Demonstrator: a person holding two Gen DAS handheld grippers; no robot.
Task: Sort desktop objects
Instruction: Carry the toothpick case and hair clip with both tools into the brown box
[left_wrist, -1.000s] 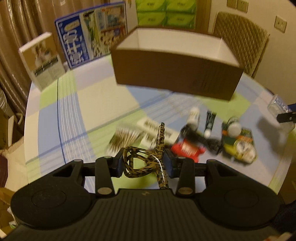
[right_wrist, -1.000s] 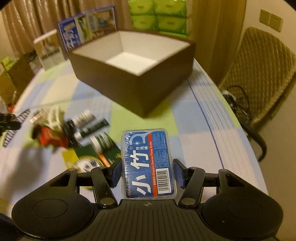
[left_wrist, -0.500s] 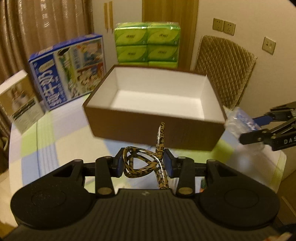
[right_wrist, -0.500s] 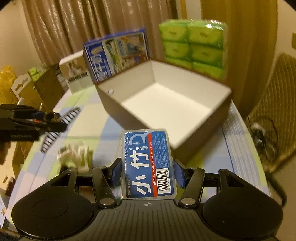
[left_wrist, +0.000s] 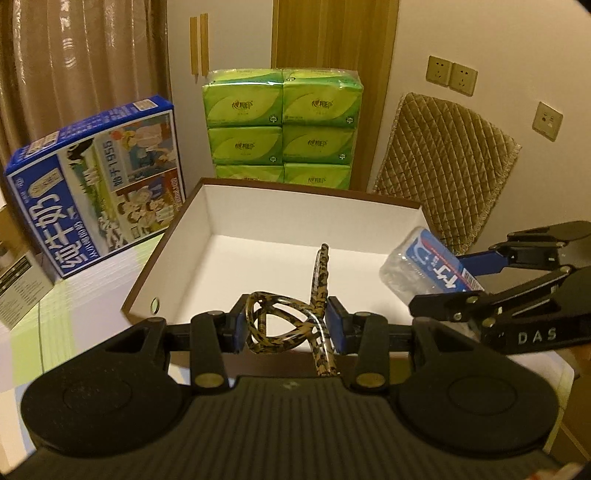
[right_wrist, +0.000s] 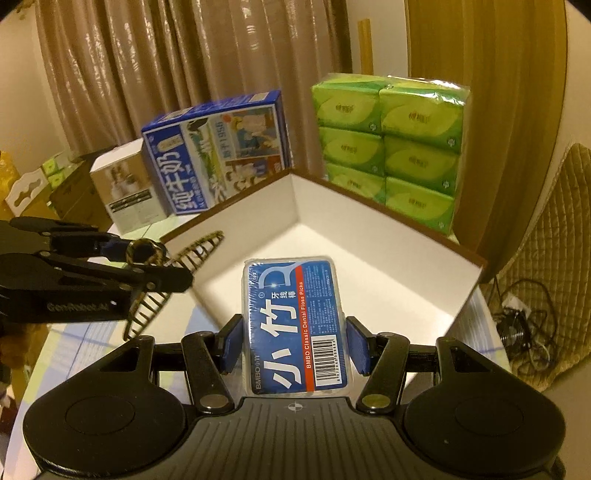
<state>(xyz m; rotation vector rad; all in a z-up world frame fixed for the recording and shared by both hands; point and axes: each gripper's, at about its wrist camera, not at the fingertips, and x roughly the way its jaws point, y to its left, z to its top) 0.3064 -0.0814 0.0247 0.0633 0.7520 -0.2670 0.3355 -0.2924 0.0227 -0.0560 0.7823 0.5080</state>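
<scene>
Box (left_wrist: 258, 254), brown outside and white inside, lies open on the table (left_wrist: 85, 291), its near wall partly hidden behind both tools; its visible floor holds nothing. The left gripper (left_wrist: 286, 326) is clamped on a leopard-print hair clip (left_wrist: 291, 321), held over the box's near edge; the clip's comb teeth show only in the right view, blurred. The right gripper (right_wrist: 295, 343) is clamped on a blue floss pack (right_wrist: 295, 325), held over the box's near corner. In the left view that pack hangs over the box's right wall. Behind the box stand a milk carton (left_wrist: 99, 181) at left and stacked green tissues (left_wrist: 282, 125), both just beside its far rim. A quilted chair (left_wrist: 447, 166) stands right of the box
</scene>
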